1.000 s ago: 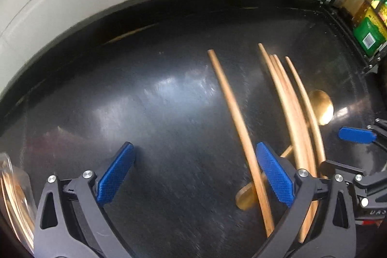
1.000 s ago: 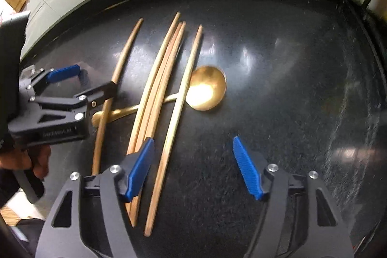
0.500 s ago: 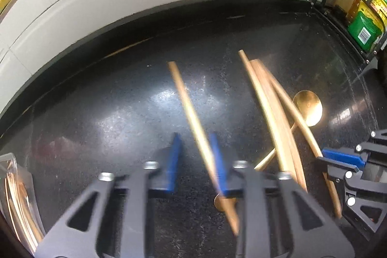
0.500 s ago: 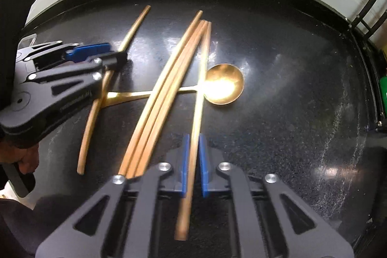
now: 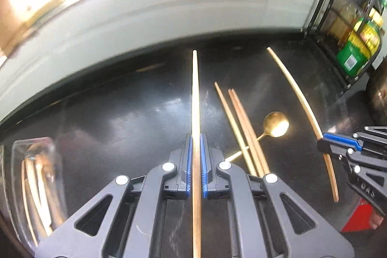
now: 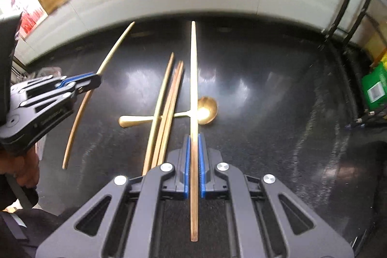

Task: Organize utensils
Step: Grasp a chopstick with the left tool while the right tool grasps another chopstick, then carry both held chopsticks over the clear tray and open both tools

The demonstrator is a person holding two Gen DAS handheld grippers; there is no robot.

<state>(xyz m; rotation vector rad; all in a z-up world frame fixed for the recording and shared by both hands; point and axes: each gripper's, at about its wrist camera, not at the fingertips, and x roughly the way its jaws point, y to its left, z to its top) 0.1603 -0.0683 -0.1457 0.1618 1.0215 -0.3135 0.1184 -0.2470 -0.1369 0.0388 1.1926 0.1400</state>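
Note:
My left gripper is shut on a wooden chopstick and holds it above the black counter. My right gripper is shut on another chopstick, also lifted. Three chopsticks lie side by side on the counter across the handle of a gold spoon. In the left wrist view the three chopsticks and the spoon lie to the right of my held stick. The right gripper with its chopstick shows at the far right there.
A clear container holding several utensils stands at the counter's left. A black wire rack with bottles and a green box stands at the right. A pale tiled wall runs along the back.
Both grippers were open above the chopsticks, then each closed on one stick. Both sticks are now lifted off the counter, and the views have tilted up.

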